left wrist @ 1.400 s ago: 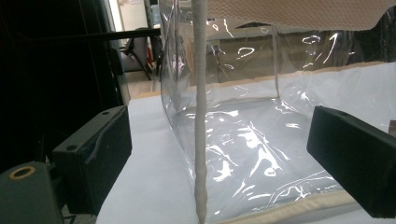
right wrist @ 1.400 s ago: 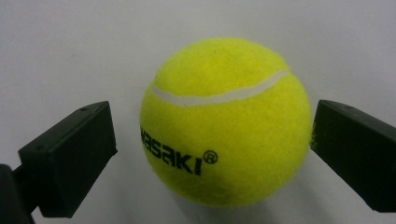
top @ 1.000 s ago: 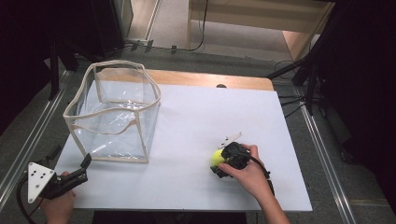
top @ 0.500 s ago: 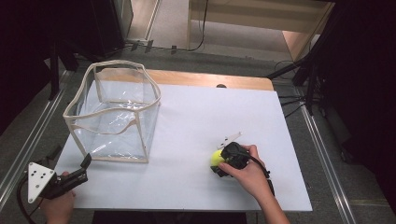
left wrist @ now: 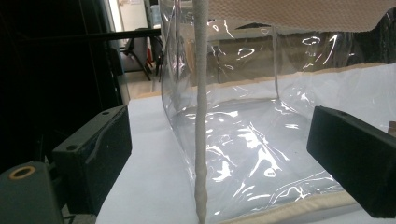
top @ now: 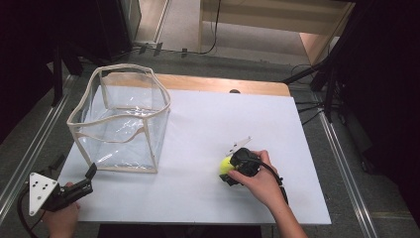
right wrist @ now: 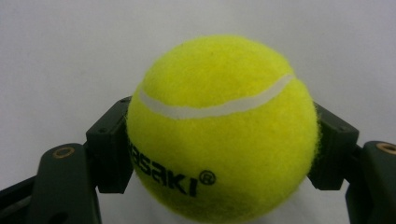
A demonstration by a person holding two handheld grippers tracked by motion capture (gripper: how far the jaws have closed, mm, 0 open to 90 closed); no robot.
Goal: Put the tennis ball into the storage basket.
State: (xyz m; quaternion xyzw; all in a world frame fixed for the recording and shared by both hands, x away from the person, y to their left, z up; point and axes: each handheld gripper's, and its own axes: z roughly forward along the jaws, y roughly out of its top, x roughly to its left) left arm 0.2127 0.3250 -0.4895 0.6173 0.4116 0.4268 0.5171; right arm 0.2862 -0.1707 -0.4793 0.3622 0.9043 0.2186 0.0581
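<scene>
Right gripper (top: pixel 229 171), held in the person's right hand (top: pixel 261 184) near the front right part of the white table top (top: pixel 208 129), is clamped on a yellow tennis ball (top: pixel 226 165). From the right gripper view its 2 black jaws press on opposite sides of the ball (right wrist: pixel 222 130), which carries a curved white seam and black printed lettering on its lower front. These jaws have just been closing, with the ball between them, and now grip it firmly. From the high view the ball sits low against the white surface, well apart from the clear plastic bin (top: pixel 121 121) with cream fabric edging that stands at the table's left side.

Left gripper (top: pixel 89 174) rests at the front left corner, just beside the bin's near corner, in the person's left hand (top: pixel 62 218). In the left gripper view its 2 jaws stand wide apart with nothing between them, and the bin's cream corner seam (left wrist: pixel 201 116) rises straight ahead.
</scene>
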